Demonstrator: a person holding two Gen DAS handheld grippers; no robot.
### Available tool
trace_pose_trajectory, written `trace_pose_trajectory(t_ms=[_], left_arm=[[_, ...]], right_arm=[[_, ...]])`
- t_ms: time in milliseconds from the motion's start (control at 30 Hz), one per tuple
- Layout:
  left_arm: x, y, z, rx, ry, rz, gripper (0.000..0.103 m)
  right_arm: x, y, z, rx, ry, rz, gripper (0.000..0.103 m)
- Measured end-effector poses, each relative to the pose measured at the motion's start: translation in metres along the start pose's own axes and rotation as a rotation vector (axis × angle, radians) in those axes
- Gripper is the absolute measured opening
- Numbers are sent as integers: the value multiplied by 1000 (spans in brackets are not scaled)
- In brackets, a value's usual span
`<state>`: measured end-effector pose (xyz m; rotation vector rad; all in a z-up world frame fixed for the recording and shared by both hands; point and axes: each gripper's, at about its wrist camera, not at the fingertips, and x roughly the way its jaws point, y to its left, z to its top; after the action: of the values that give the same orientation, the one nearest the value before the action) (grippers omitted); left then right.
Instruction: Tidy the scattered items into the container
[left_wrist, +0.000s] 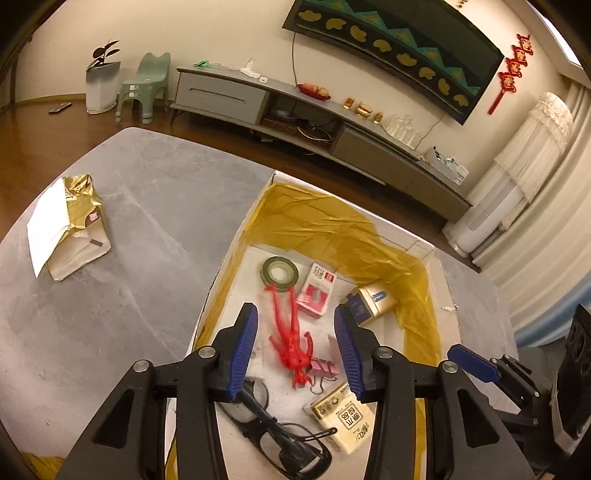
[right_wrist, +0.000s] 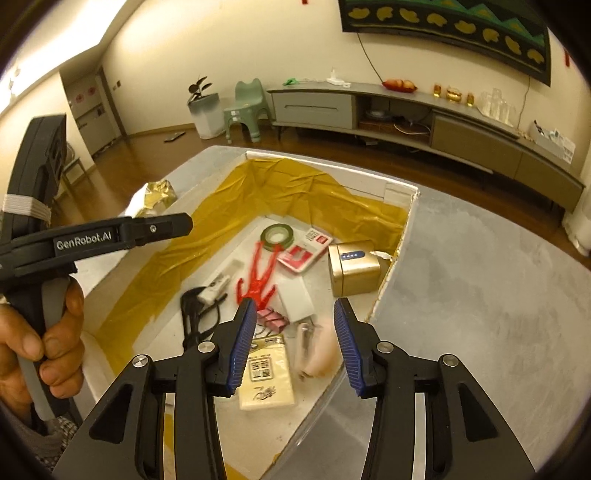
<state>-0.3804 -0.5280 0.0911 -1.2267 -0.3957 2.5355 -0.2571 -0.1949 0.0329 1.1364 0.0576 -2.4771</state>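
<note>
I see the white container (left_wrist: 236, 236), lined with yellow film (left_wrist: 325, 221), sitting on the grey table (left_wrist: 110, 221). Inside it lie a roll of green tape (left_wrist: 280, 272), a red-and-white packet (left_wrist: 317, 290), a gold tin (left_wrist: 371, 301), a red string figure (left_wrist: 291, 339), a pink binder clip (left_wrist: 325, 369), black glasses (left_wrist: 288, 443) and a cream tissue pack (left_wrist: 345, 417). My left gripper (left_wrist: 295, 350) hangs over the container, jaws wide apart with nothing between them. My right gripper (right_wrist: 295, 347) hangs over the near corner, jaws likewise wide and empty; a blurred pale item (right_wrist: 321, 354) lies below them. A crumpled gold-and-white bag (left_wrist: 70, 225) rests on the table, well apart from the container.
</note>
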Motion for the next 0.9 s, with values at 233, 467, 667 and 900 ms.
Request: trace_pose_trajectory(t_ms=[233, 467, 667, 900], left_arm=[[-20, -6, -1, 21, -8, 0, 45], [-41, -22, -16, 74, 4, 31, 46], [-60, -34, -40, 143, 6, 74, 49], [-84, -46, -64, 194, -25, 106, 49]], right_arm=[[-18, 7, -4, -6, 3, 19, 47], [-40, 28, -14, -84, 19, 18, 47], [-53, 47, -25, -165, 58, -26, 48], [-64, 69, -47, -227, 99, -71, 48]])
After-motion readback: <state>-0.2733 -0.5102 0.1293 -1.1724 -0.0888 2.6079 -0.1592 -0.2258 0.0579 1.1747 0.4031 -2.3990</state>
